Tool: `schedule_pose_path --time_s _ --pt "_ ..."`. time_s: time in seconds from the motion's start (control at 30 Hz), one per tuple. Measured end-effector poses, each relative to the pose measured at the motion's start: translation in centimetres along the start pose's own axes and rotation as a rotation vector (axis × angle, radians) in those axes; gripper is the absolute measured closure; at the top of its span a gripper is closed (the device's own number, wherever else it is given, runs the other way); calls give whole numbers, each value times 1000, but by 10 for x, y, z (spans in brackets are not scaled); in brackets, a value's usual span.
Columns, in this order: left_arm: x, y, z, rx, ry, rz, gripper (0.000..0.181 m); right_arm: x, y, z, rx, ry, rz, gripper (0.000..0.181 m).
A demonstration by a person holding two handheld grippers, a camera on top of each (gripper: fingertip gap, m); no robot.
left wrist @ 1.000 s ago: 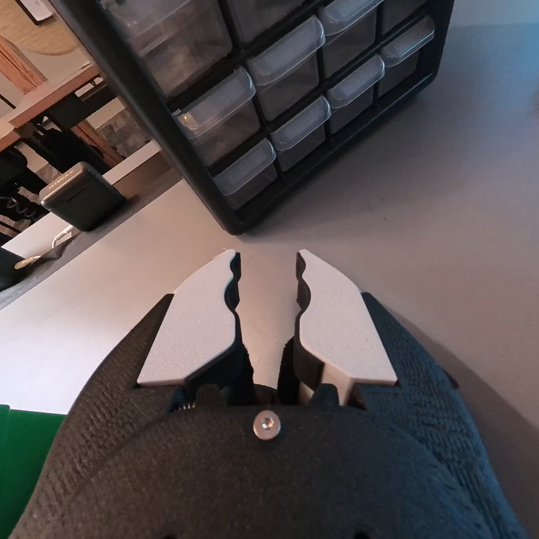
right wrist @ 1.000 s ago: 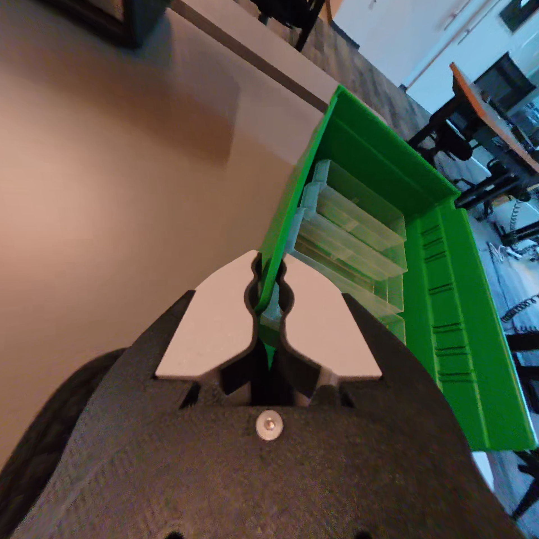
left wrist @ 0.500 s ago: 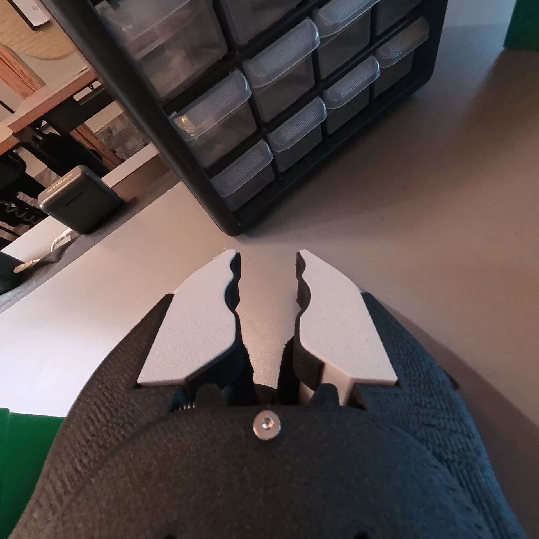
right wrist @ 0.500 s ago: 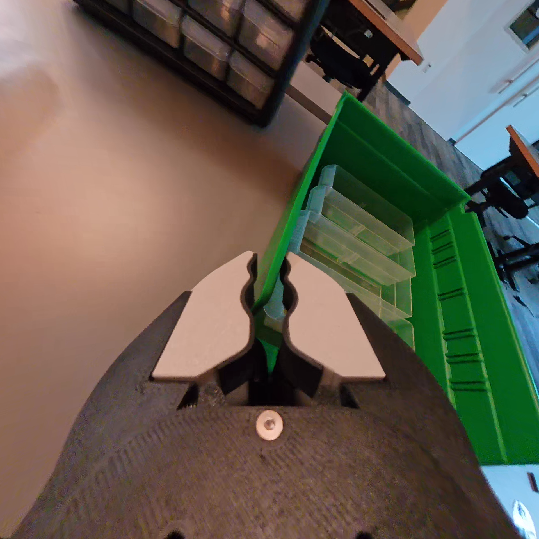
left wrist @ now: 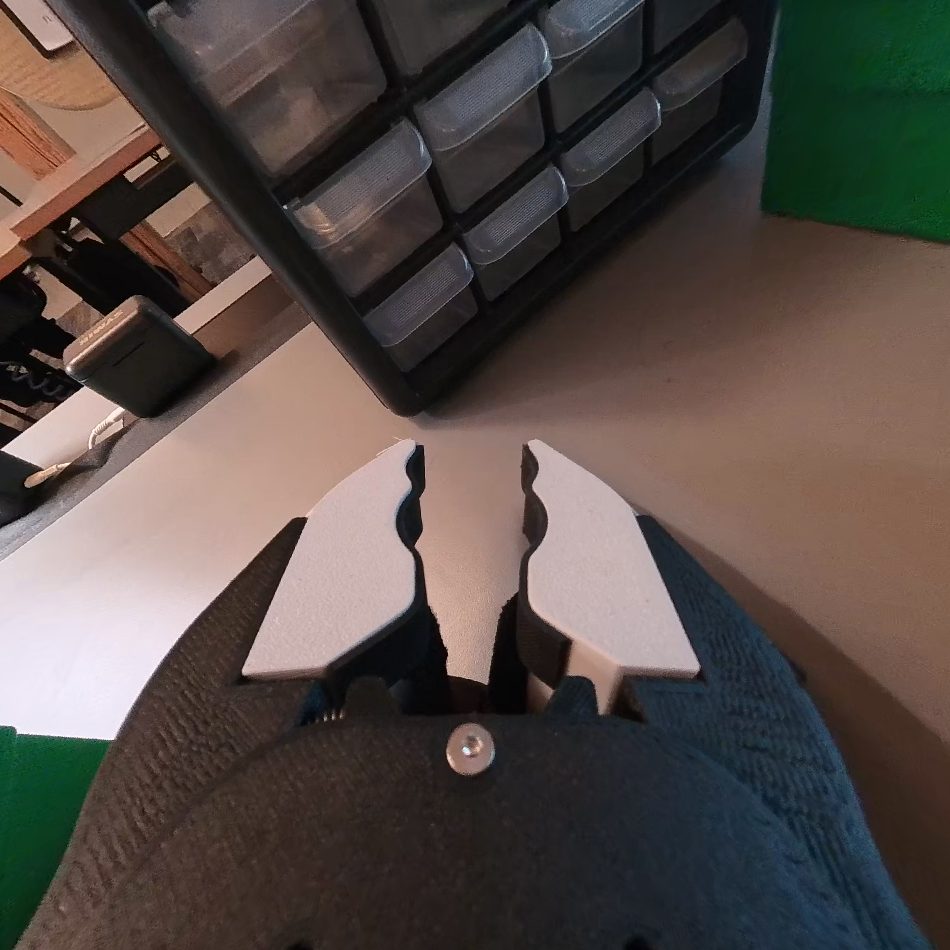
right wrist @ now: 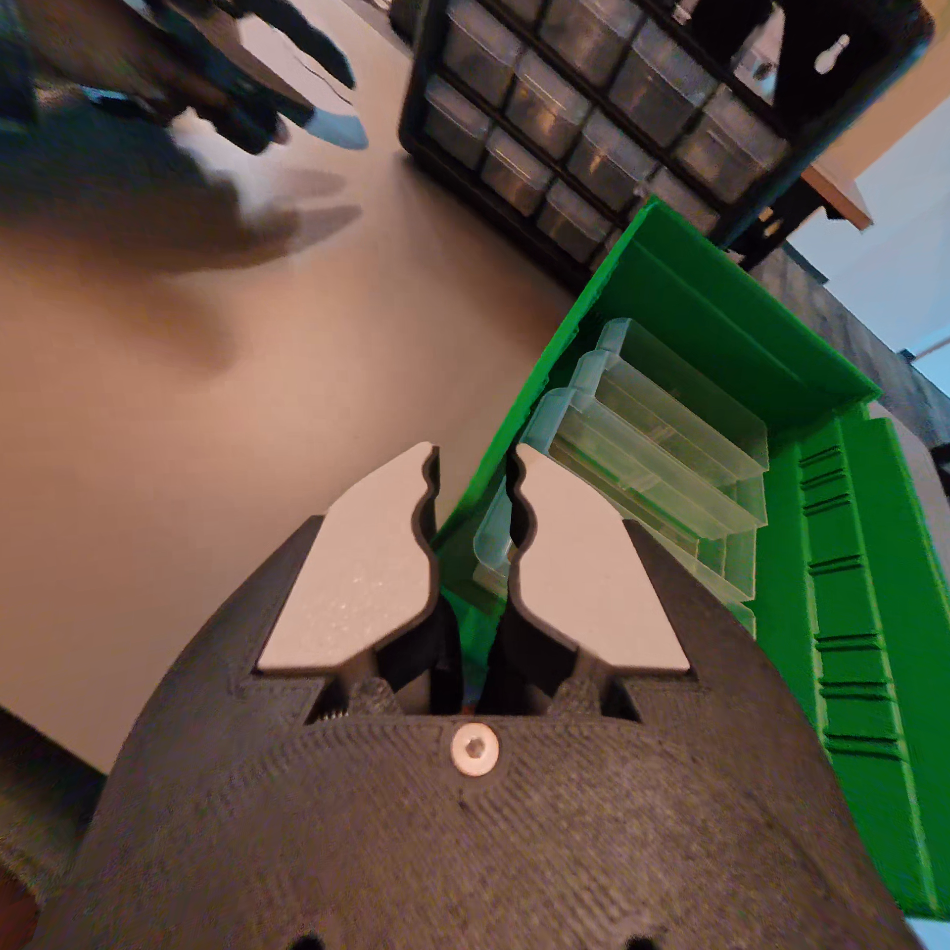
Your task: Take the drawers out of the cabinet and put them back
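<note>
Staging: the green bin (right wrist: 848, 565) sits on the tabletop (left wrist: 668, 385), its far end near the cabinet's lower corner; judged as setup for putting the drawers back.
Cabinet: black frame (left wrist: 247, 169), upright, most slots filled with clear drawers (left wrist: 483, 123). One top slot (right wrist: 812, 56) looks empty, back panel showing through.
Loose drawers: several clear ones (right wrist: 658, 462) stacked on edge inside the bin, against its near long wall. Exact count unclear.
Right gripper: (right wrist: 473, 457) fingers narrowly apart, straddling the bin's near wall, with a drawer corner also between them. A sliver of tabletop shows between one finger and the wall, so it reads as not clamped.
Left gripper: (left wrist: 474, 452) fingers apart, empty, low over bare tabletop, aimed at the cabinet's lower left corner and short of it.
Blur: the right wrist view is smeared at upper left, so no detail there.
Step in hand: likely letting go of the bin, then picking one drawer.
How to do it well: clear the wall straight up before shifting sideways, or the bin gets dragged. Grip one drawer by a short end, not two walls at once. The stack is tight, so lift vertically to avoid tipping its neighbours.
Insertion: square the drawer to the empty slot and keep it level. Use the left gripper to brace the cabinet frame, because a light cabinet may slide back when pushed.
Risk: clear plastic is slick, so a pinch on thin walls may slip.
</note>
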State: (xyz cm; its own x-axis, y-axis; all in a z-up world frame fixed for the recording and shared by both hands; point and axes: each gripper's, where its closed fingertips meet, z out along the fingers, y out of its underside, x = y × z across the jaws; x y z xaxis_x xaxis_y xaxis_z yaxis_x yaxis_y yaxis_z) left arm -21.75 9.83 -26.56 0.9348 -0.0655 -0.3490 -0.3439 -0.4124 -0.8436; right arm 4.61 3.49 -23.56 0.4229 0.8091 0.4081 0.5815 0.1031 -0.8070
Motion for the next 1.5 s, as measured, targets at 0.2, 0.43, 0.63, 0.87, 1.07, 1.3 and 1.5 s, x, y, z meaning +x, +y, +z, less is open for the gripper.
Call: schedule_pose_path --time_s 0.2,0.43,0.63,0.87,1.07,1.3,1.5 --pt "1 0 0 -1 1 8 145 -43 -21 0 90 -125 -30 151" --pt "2 0 0 0 3 15 145 -69 -56 -29 303 -471 198 142" --pt "2 0 0 -3 4 23 145 58 -41 -62 386 -232 386 140" --pt "4 2 2 -19 -4 57 145 117 64 -42 -23 -90 421 129" --pt "6 2 2 -21 -1 72 145 86 73 -20 -111 -162 372 153" --pt "9 4 4 -35 -14 118 145 71 64 -14 -106 -151 297 167" --pt "11 7 6 -54 -35 190 145 64 59 -10 -97 -128 212 166"
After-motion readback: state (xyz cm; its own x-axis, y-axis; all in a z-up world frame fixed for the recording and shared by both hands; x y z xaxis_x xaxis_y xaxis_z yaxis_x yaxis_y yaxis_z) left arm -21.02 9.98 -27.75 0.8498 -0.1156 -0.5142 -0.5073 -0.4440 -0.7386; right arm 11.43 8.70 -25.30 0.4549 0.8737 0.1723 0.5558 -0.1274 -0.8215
